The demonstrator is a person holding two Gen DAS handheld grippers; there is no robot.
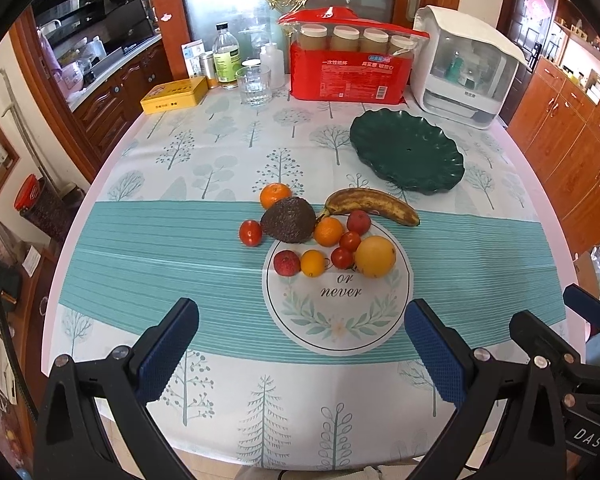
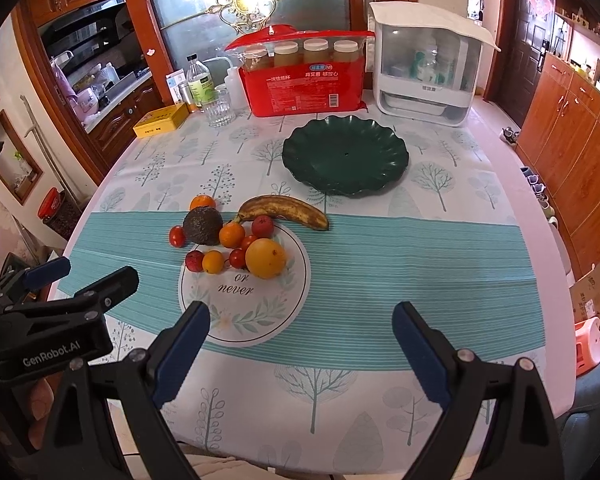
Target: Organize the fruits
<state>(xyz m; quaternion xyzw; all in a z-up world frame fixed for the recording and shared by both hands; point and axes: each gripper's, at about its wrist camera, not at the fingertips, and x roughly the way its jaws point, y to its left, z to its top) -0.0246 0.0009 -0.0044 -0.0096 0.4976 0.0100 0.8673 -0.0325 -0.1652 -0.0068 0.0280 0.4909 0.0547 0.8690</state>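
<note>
A cluster of fruit lies mid-table: a spotted banana (image 1: 374,205) (image 2: 284,210), a dark avocado (image 1: 288,220) (image 2: 203,225), a large orange (image 1: 375,256) (image 2: 265,258), small oranges (image 1: 275,195), cherry tomatoes (image 1: 250,233) and red lychee-like fruits (image 1: 287,263). An empty dark green scalloped plate (image 1: 406,156) (image 2: 346,155) sits beyond them to the right. My left gripper (image 1: 300,344) is open and empty, near the front edge, short of the fruit. My right gripper (image 2: 300,344) is open and empty, to the right of the left one (image 2: 80,280).
At the back stand a red pack of paper cups (image 1: 350,66), a white covered appliance (image 1: 466,68), a glass (image 1: 254,84), bottles (image 1: 226,56) and a yellow tin (image 1: 175,96). Wooden cabinets (image 2: 572,120) line the right side beyond the table edge.
</note>
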